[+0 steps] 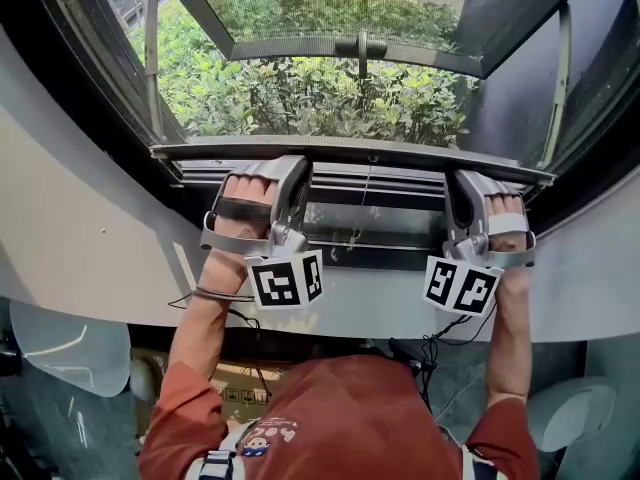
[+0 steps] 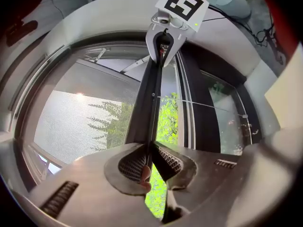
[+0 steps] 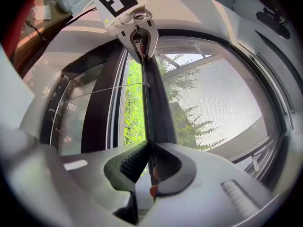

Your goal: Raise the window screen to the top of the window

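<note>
The window screen's dark bottom bar (image 1: 370, 152) runs across the window just above the sill. My left gripper (image 1: 292, 173) is shut on the bar's left part, and my right gripper (image 1: 462, 186) is shut on its right part. In the left gripper view the bar (image 2: 154, 98) runs from between the jaws of my left gripper (image 2: 150, 157) to the other gripper (image 2: 163, 41), with grey mesh (image 2: 80, 122) on one side. In the right gripper view my right gripper (image 3: 150, 157) pinches the same bar (image 3: 154, 103) beside the mesh (image 3: 213, 103).
A curved white window frame (image 1: 90, 218) surrounds the opening. Green bushes (image 1: 300, 98) show outside, under an outward-tilted glass pane (image 1: 330, 8). Sill rails (image 1: 380, 183) lie just under the bar. A person's arms and red shirt (image 1: 340, 418) fill the bottom.
</note>
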### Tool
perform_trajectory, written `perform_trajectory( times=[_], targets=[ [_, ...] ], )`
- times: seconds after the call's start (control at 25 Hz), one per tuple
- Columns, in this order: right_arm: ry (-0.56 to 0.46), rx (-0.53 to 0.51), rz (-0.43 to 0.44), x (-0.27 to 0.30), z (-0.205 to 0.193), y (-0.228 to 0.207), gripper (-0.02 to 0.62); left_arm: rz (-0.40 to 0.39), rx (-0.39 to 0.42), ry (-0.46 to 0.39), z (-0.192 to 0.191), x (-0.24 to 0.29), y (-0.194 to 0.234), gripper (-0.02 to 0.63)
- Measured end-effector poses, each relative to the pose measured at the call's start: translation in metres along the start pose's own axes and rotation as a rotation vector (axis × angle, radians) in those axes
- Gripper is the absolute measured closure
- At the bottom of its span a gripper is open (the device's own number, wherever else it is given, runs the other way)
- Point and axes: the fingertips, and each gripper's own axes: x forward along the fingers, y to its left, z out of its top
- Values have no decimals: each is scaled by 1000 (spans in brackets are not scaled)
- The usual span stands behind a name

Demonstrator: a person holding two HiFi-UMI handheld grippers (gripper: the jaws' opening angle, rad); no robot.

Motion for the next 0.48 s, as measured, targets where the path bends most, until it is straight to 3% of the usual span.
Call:
perform_trajectory(
  times=[0.48],
  targets=[
    [73,-141,-62,2,4,-26,552,22,159,69,1,2,25,563]
  ],
)
